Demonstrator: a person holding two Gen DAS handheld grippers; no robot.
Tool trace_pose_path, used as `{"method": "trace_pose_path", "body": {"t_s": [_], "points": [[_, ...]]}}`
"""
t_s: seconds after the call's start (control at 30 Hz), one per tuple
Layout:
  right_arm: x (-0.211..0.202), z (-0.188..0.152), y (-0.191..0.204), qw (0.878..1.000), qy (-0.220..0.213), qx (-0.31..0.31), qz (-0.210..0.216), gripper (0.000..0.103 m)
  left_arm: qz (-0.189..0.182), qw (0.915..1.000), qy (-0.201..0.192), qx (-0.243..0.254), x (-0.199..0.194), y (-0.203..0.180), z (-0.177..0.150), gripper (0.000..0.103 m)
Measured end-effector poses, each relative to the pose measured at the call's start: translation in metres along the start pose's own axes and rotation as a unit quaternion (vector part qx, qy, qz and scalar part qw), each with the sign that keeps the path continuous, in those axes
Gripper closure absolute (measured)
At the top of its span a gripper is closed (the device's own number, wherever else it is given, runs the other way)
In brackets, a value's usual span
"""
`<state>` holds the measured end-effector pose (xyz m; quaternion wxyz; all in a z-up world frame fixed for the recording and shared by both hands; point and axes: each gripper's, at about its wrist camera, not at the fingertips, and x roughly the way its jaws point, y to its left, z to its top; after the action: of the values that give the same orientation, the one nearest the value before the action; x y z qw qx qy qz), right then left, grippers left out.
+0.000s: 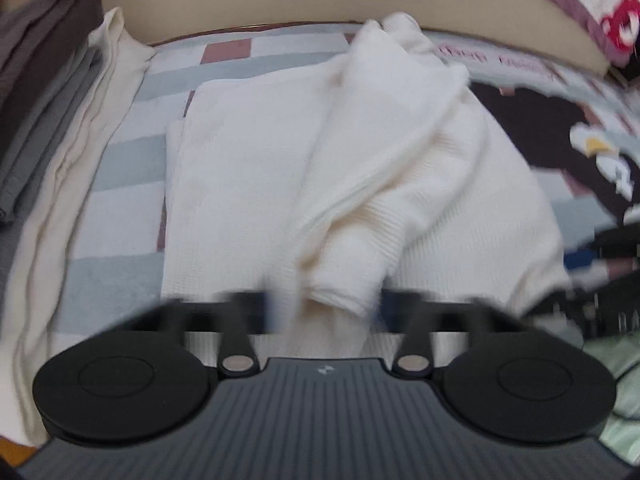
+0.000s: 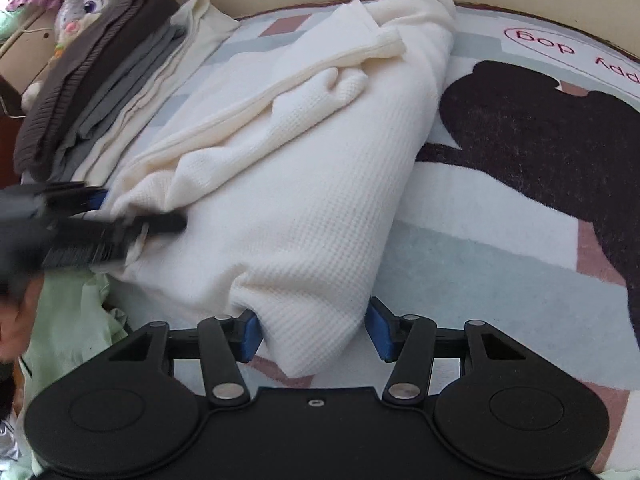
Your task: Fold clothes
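A cream waffle-knit garment (image 1: 248, 168) lies partly folded on the patterned blanket, also in the right wrist view (image 2: 304, 184). In the blurred left wrist view its ribbed sleeve cuff (image 1: 348, 276) runs down between the fingers of my left gripper (image 1: 322, 304), which is shut on it. From the right wrist view, the left gripper (image 2: 136, 216) is a dark blur at the garment's left edge. My right gripper (image 2: 314, 332) stands open at the near right corner. A thick fold of the garment fills the gap between its blue pads (image 2: 250, 336).
A stack of folded brown, grey and cream clothes (image 2: 92, 80) lies along the left side. A pale green garment (image 2: 68, 320) sits at the near left, by a person's hand (image 2: 20, 312). The blanket (image 2: 540, 152) has a dark dog print to the right. A plush toy (image 2: 86, 4) sits at the far left.
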<state>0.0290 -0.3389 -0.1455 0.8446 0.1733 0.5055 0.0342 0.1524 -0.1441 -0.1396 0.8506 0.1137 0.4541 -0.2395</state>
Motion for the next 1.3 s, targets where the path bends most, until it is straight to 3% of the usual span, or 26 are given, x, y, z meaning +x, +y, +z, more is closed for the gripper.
{"method": "trace_pose_path", "body": {"t_s": [0.03, 0.1, 0.2, 0.27, 0.37, 0.47, 0.53, 0.63, 0.83, 0.93, 1.03, 1.1, 1.2, 1.3], "points": [[0.000, -0.001, 0.001, 1.000, -0.001, -0.007, -0.001, 0.045, 0.008, 0.9999, -0.010, -0.004, -0.004, 0.003, 0.004, 0.094], [-0.001, -0.003, 0.005, 0.999, -0.008, -0.031, -0.011, 0.055, 0.028, 0.9982, -0.053, -0.005, -0.029, 0.008, 0.013, 0.094], [-0.008, -0.005, 0.018, 0.994, -0.019, -0.094, -0.046, 0.063, -0.003, 0.9936, -0.091, -0.067, -0.061, 0.025, 0.023, 0.094], [-0.014, -0.010, 0.035, 0.986, -0.032, -0.143, -0.085, 0.063, -0.003, 0.9934, -0.089, -0.071, -0.065, 0.026, 0.022, 0.094], [-0.016, -0.022, 0.057, 0.966, -0.055, -0.219, -0.124, 0.063, 0.036, 0.9945, -0.084, -0.051, -0.063, 0.025, 0.011, 0.094], [-0.016, -0.031, 0.067, 0.954, -0.069, -0.259, -0.134, 0.078, 0.042, 0.9929, -0.073, -0.084, -0.063, 0.039, 0.005, 0.094], [-0.017, -0.034, 0.070, 0.950, -0.077, -0.271, -0.137, 0.079, 0.042, 0.9917, -0.064, -0.103, -0.062, 0.047, 0.002, 0.094], [-0.016, -0.034, 0.070, 0.947, -0.078, -0.280, -0.136, 0.079, 0.055, 0.9936, -0.056, -0.081, -0.054, 0.044, -0.003, 0.094], [-0.013, -0.034, 0.071, 0.940, -0.071, -0.303, -0.139, 0.076, 0.069, 0.9931, -0.079, -0.051, -0.068, 0.037, 0.006, 0.094], [-0.014, -0.032, 0.070, 0.942, -0.070, -0.302, -0.129, 0.077, 0.077, 0.9936, -0.058, -0.059, -0.060, 0.043, 0.005, 0.094], [-0.015, -0.029, 0.067, 0.946, -0.060, -0.296, -0.116, 0.079, 0.063, 0.9955, 0.015, -0.070, -0.025, 0.054, -0.010, 0.092], [-0.009, -0.028, 0.063, 0.948, -0.044, -0.293, -0.115, 0.079, 0.054, 0.9946, 0.027, -0.085, -0.012, 0.061, -0.018, 0.091], [-0.004, -0.028, 0.062, 0.948, -0.028, -0.297, -0.111, 0.079, 0.060, 0.9947, 0.027, -0.079, -0.007, 0.063, -0.021, 0.082], [-0.011, -0.027, 0.065, 0.951, -0.012, -0.296, -0.092, 0.078, 0.107, 0.9925, 0.040, -0.045, -0.010, 0.066, -0.018, 0.034]]}}
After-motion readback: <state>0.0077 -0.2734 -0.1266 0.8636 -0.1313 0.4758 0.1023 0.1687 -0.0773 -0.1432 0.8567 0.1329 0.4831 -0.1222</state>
